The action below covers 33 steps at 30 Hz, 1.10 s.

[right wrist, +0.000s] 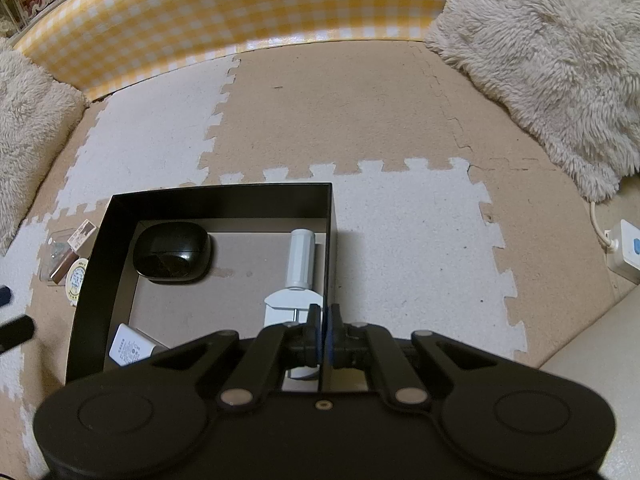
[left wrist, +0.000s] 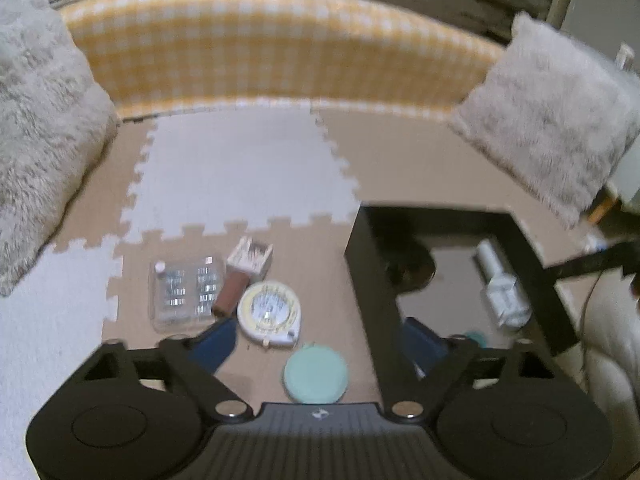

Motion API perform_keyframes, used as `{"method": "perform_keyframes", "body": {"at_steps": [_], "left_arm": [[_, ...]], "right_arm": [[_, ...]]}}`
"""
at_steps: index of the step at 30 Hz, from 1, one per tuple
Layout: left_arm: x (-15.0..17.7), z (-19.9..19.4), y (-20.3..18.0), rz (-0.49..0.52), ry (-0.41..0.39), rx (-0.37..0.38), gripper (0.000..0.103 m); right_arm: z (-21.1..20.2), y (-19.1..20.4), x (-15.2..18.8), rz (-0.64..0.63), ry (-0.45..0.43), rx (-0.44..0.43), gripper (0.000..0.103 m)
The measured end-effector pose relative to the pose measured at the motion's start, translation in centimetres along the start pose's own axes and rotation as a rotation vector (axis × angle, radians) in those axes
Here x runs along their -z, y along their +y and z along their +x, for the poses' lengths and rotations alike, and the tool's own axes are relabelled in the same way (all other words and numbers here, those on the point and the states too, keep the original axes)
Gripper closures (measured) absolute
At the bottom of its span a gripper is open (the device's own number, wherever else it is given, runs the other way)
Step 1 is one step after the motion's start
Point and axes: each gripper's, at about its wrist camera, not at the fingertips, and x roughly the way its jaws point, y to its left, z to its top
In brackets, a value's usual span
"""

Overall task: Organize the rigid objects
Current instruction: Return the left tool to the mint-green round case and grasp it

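A black open box [right wrist: 100, 248] stands on the foam mat; its wall also shows in the left wrist view [left wrist: 372, 280]. Inside it lie a black case [right wrist: 172, 252], a white clamp tool [right wrist: 298, 280] and a white adapter [right wrist: 128, 350]. My right gripper [right wrist: 325, 316] is shut on the box's right wall. My left gripper [left wrist: 320, 340] is open above the mat, straddling the box's left wall. Between its fingers lie a mint round case [left wrist: 316, 374] and a round tape measure [left wrist: 269, 314]. A clear plastic box [left wrist: 186, 294], a brown tube [left wrist: 232, 290] and a small carton [left wrist: 252, 256] lie beyond.
A yellow checked barrier [left wrist: 280, 48] runs along the back of the mat. Fluffy cushions stand at the left [left wrist: 36, 120] and the right [left wrist: 560, 132]. A white power strip [right wrist: 628, 248] lies at the far right.
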Motion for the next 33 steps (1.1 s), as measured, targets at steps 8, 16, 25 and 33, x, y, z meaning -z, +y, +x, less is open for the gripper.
{"method": "perform_keyframes", "body": {"at_steps": [8, 16, 25, 33], "left_arm": [[2.3, 3.1, -0.4, 0.118, 0.145, 0.023, 0.044], [3.2, 4.4, -1.0, 0.183, 0.140, -0.008, 0.046], [3.6, 5.6, -1.2, 0.225, 0.097, -0.007, 0.046], [3.6, 5.7, -0.9, 0.229, 0.065, 0.006, 0.052]], "right_arm": [[0.0, 0.0, 0.0, -0.001, 0.000, 0.000, 0.100], [0.0, 0.0, 0.0, -0.001, 0.000, 0.000, 0.100], [0.0, 0.0, 0.0, -0.001, 0.000, 0.000, 0.100], [0.0, 0.0, 0.0, -0.005, 0.001, 0.003, 0.100]]}}
